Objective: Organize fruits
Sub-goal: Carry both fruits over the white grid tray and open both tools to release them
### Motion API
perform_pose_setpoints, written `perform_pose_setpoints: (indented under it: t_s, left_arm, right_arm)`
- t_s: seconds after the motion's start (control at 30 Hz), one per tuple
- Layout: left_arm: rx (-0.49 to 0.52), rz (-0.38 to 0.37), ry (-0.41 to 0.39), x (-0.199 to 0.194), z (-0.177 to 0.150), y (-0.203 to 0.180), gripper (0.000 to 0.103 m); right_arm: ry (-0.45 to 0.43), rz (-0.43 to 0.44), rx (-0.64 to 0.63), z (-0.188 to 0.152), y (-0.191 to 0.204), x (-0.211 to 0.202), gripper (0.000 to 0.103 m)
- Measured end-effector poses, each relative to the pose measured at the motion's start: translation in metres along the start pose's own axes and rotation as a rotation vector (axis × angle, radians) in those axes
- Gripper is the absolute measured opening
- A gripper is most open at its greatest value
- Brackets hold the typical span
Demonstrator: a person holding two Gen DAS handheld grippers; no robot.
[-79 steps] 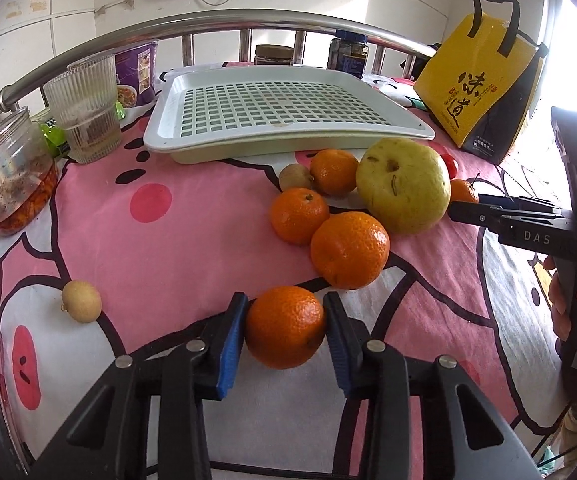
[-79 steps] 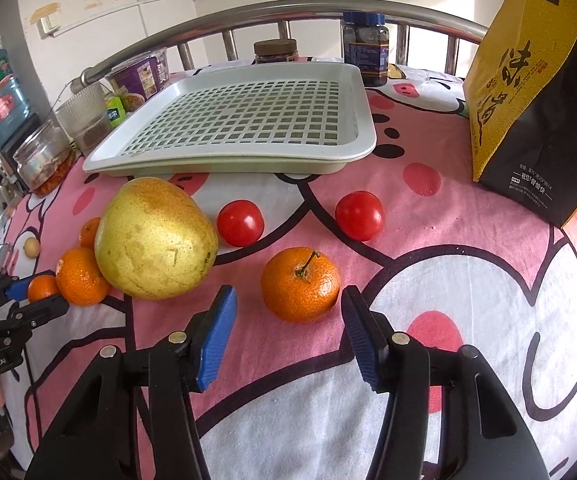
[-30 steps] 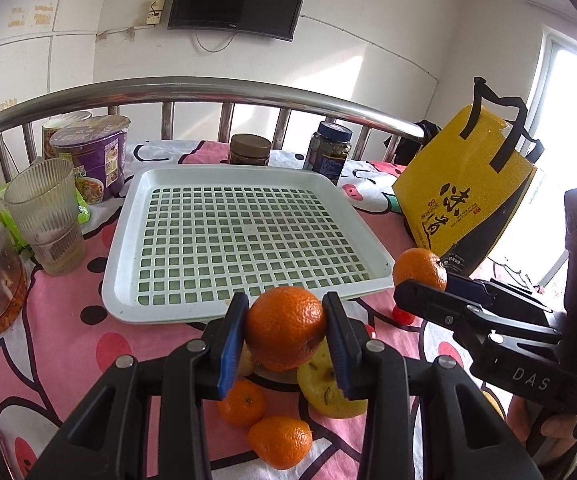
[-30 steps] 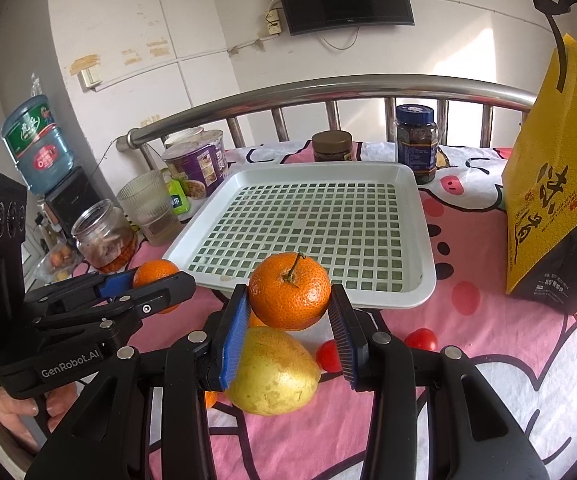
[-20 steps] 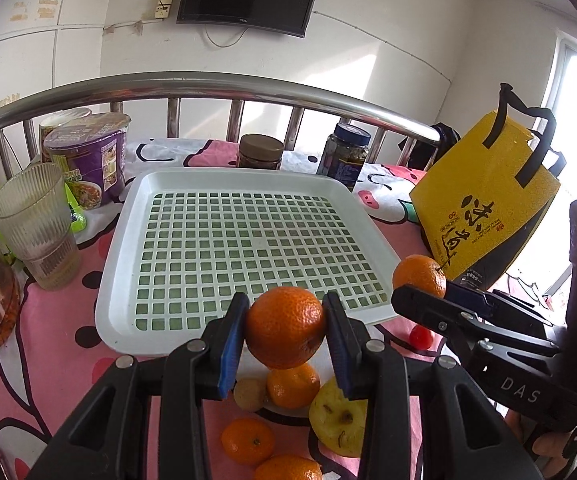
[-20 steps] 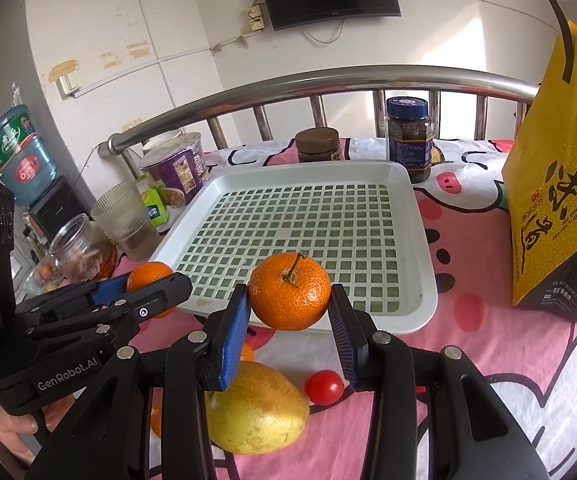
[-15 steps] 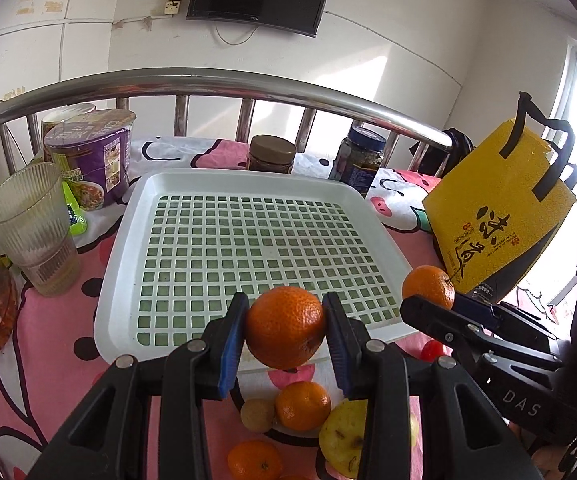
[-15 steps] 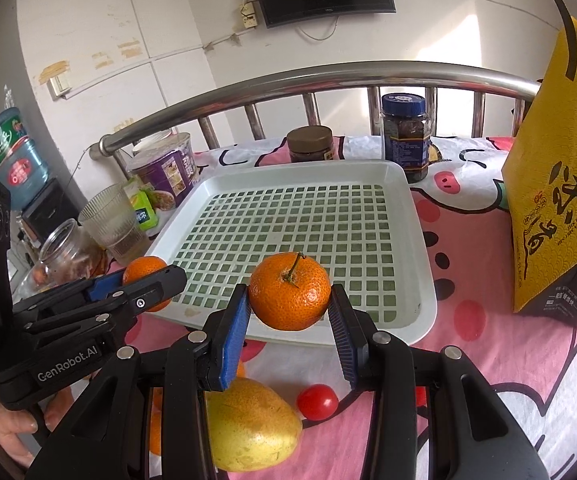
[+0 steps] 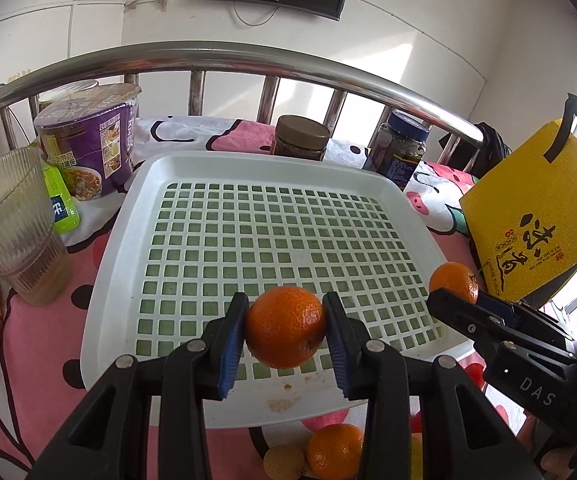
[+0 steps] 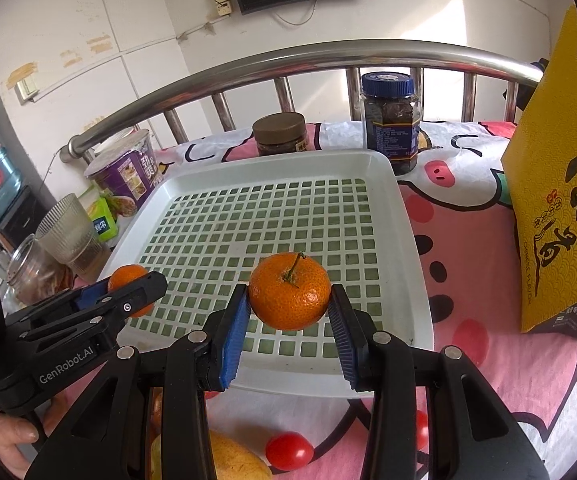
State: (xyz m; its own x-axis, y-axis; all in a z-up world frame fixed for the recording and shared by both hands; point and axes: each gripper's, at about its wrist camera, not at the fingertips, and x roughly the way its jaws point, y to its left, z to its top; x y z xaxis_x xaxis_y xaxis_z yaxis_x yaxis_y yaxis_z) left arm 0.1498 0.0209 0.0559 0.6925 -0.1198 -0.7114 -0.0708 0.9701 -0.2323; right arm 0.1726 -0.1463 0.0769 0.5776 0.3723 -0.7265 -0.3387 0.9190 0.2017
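Note:
My left gripper point(image 9: 285, 330) is shut on an orange point(image 9: 285, 326) and holds it above the near edge of the white slotted tray point(image 9: 160, 168). My right gripper point(image 10: 288, 294) is shut on a stemmed orange point(image 10: 289, 290) above the tray's point(image 10: 416, 280) near right part. Each gripper shows in the other's view: the right one point(image 9: 454, 292) with its orange point(image 9: 453, 281), the left one point(image 10: 128, 286) with its orange point(image 10: 125, 275). Below the tray on the pink cloth lie an orange point(image 9: 333, 455), a small brown fruit point(image 9: 283, 463), a pear point(image 10: 232, 460) and a cherry tomato point(image 10: 289, 450).
A ribbed glass point(image 9: 16, 232), a purple noodle cup point(image 9: 88, 148) and a green packet point(image 9: 61, 208) stand left of the tray. Two jars point(image 9: 301, 138) point(image 9: 398, 148) stand behind it by the steel rail point(image 9: 248, 60). A yellow bag point(image 9: 528, 220) stands at the right.
Both grippers have moved forward with their oranges, from in front of the tray to above its near part. The fruits on the cloth have slid toward the bottom of both views.

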Motion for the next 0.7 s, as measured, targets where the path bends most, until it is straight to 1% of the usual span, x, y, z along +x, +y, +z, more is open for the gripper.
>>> perform_pose_setpoints:
  t_s: [0.2, 0.37, 0.57, 0.7]
  left_arm:
    - [-0.029, 0.016, 0.040, 0.016, 0.000, 0.013, 0.040]
    - [-0.027, 0.026, 0.073, 0.026, -0.003, 0.013, 0.040]
    - [-0.015, 0.039, 0.099, 0.033, -0.006, 0.012, 0.040]
    - [-0.017, 0.039, 0.096, 0.033, -0.006, 0.012, 0.041]
  right_arm:
    - [0.028, -0.010, 0.008, 0.000, -0.004, 0.017, 0.039]
    - [0.057, -0.029, 0.001, -0.003, -0.009, 0.026, 0.039]
    - [0.097, -0.053, 0.003, -0.007, -0.017, 0.036, 0.039]
    - [0.116, -0.075, -0.018, -0.011, -0.017, 0.043, 0.039]
